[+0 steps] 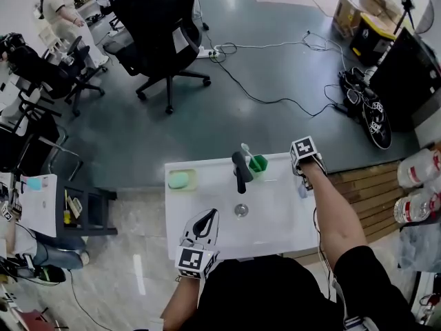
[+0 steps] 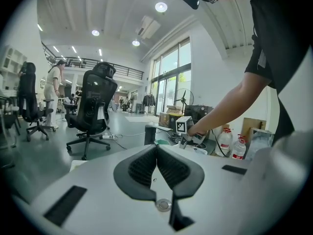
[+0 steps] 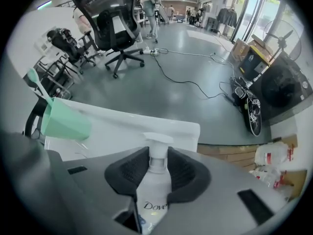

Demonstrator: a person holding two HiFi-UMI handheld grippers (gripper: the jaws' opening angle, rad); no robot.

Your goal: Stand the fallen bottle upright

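A white pump bottle (image 3: 155,190) with a white spray head lies between the pads of my right gripper (image 3: 158,153), which press on its neck from both sides. In the head view the right gripper (image 1: 303,178) points down at the back right corner of the white sink (image 1: 275,233), and the bottle (image 1: 302,187) shows only as a pale sliver under it. My left gripper (image 1: 207,216) hovers over the sink's front edge, left of the drain (image 1: 240,210). Seen from its own camera, the left gripper (image 2: 156,148) has its tips together and holds nothing.
A black faucet (image 1: 240,171) stands at the sink's back middle, with a green cup (image 1: 258,163) and toothbrush beside it. Green soap (image 1: 180,179) sits at the back left. Water bottles (image 1: 417,185) lie on the right; an office chair (image 1: 155,33) and cables are beyond.
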